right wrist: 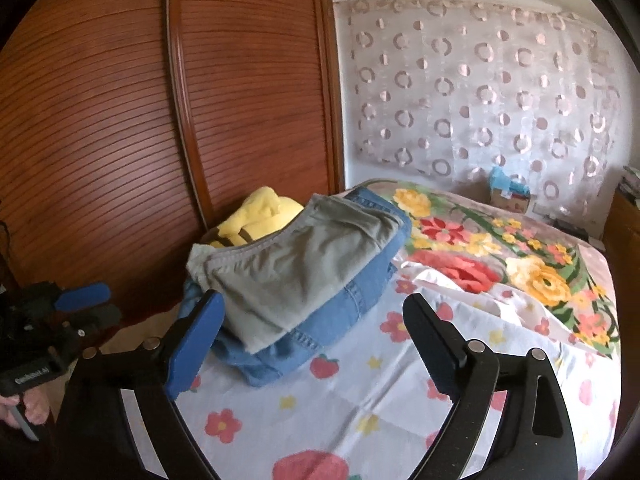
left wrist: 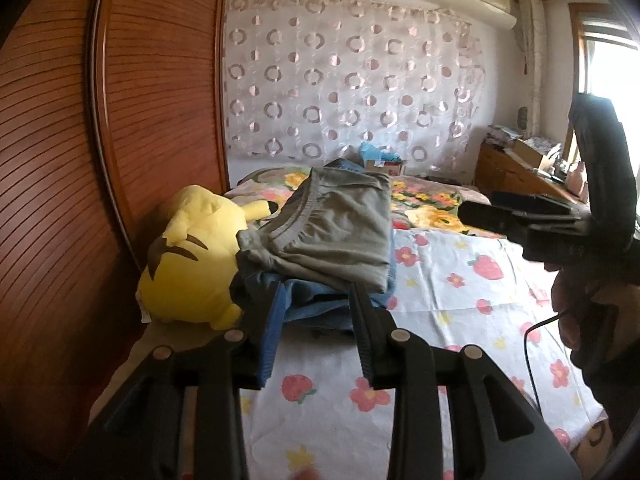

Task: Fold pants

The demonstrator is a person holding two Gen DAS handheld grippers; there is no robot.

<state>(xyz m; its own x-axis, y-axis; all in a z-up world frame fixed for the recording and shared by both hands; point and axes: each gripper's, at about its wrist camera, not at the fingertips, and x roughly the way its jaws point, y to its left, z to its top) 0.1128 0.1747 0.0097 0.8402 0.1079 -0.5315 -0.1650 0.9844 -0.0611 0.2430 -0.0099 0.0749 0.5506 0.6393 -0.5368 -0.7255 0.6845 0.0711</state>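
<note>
Right wrist view: my right gripper gapes wide and empty, my left gripper part-open and empty too, before the soft, limp grey pants, best pinched at their thick elastic waistband.

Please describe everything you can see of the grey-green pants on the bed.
The grey-green pants are soft plain cloth with a gathered elastic waistband. They are folded into a flat rectangle and lie on top of folded blue jeans, their waistband turned toward the yellow plush toy. Neither gripper touches them.
</note>
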